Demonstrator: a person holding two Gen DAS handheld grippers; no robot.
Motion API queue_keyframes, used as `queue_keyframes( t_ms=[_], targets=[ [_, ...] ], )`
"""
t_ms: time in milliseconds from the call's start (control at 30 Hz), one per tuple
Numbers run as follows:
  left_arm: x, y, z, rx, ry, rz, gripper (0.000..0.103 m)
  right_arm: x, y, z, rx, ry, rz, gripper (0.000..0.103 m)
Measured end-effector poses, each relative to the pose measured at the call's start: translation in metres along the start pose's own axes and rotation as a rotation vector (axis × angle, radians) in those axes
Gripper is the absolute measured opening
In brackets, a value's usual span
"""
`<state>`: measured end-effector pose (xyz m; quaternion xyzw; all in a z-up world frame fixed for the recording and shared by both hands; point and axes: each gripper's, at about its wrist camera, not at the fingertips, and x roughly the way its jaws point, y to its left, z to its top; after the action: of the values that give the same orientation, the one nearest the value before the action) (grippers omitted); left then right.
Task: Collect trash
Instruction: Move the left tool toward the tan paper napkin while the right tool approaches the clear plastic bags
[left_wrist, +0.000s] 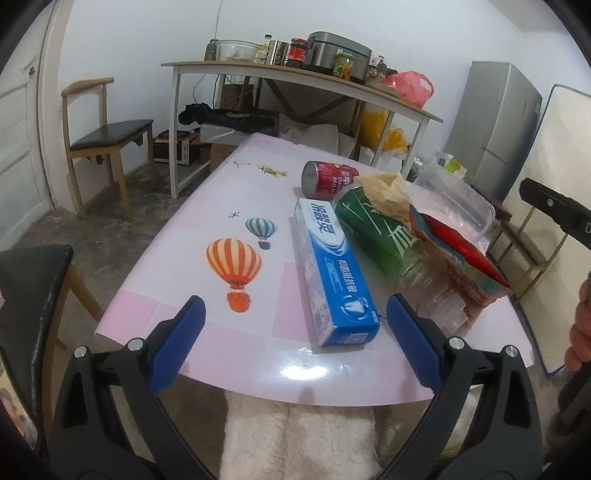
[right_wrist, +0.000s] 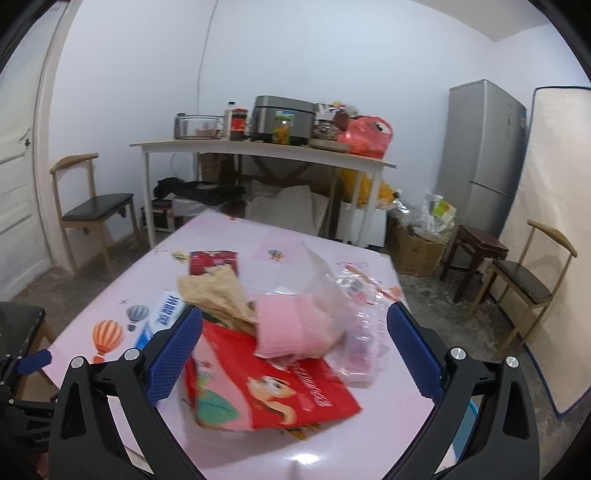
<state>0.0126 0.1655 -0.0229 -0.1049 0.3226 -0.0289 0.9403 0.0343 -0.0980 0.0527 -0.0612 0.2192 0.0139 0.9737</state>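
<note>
Trash lies on a pink table (left_wrist: 177, 258) with balloon prints. In the left wrist view: a blue toothpaste box (left_wrist: 332, 273), a green bottle (left_wrist: 376, 236), a red can (left_wrist: 327, 178) on its side, crumpled brown paper (left_wrist: 388, 192), a red snack bag (left_wrist: 461, 251) and a clear plastic container (left_wrist: 454, 199). My left gripper (left_wrist: 295, 332) is open over the near table edge, straddling the box end. In the right wrist view my right gripper (right_wrist: 295, 347) is open above the red snack bag (right_wrist: 273, 391), with a pink wrapper (right_wrist: 291, 328), brown paper (right_wrist: 218, 291) and clear plastic (right_wrist: 354, 295) between its fingers.
A side table (left_wrist: 295, 79) with jars and a cooker stands behind. Wooden chairs (left_wrist: 107, 136) stand at the left and right (right_wrist: 528, 273). A fridge (right_wrist: 480, 155) and a mattress (right_wrist: 554, 221) are on the right. A dark chair seat (left_wrist: 29, 295) is at my near left.
</note>
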Motion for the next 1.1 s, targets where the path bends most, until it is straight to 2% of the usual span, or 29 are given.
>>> queue_keyframes(
  t_ms=[233, 333, 433, 533, 667, 833, 900, 967, 1033, 1100],
  targets=[
    [0.004, 0.012, 0.005, -0.007, 0.018, -0.043, 0.095, 0.011, 0.022, 0.010, 0.000, 0.014, 0.055, 0.097],
    [0.007, 0.015, 0.009, -0.017, 0.051, -0.055, 0.095, 0.017, 0.022, 0.014, 0.026, 0.026, 0.073, 0.097],
    [0.011, 0.019, 0.015, -0.029, 0.080, -0.075, 0.095, 0.026, 0.012, 0.017, 0.083, 0.047, 0.070, 0.097],
    [0.016, 0.028, 0.024, -0.047, 0.102, -0.050, 0.095, 0.033, -0.001, 0.020, 0.143, 0.067, 0.070, 0.097],
    [0.017, 0.038, 0.046, -0.094, 0.078, -0.061, 0.094, 0.033, -0.016, 0.026, 0.175, 0.048, 0.065, 0.097],
    [0.018, 0.022, 0.088, -0.021, 0.032, -0.130, 0.094, 0.031, -0.046, 0.025, 0.224, 0.023, 0.032, 0.097],
    [0.021, 0.009, 0.105, 0.009, 0.031, -0.175, 0.094, 0.034, -0.059, 0.022, 0.251, 0.031, 0.027, 0.097],
    [0.028, -0.007, 0.121, 0.059, 0.034, -0.251, 0.094, 0.038, -0.069, 0.019, 0.276, 0.041, 0.033, 0.097],
    [0.042, -0.024, 0.134, 0.097, 0.076, -0.344, 0.094, 0.044, -0.079, 0.015, 0.297, 0.058, 0.046, 0.097],
    [0.060, -0.036, 0.142, 0.108, 0.124, -0.402, 0.094, 0.051, -0.085, 0.011, 0.292, 0.082, 0.061, 0.097]
  ],
)
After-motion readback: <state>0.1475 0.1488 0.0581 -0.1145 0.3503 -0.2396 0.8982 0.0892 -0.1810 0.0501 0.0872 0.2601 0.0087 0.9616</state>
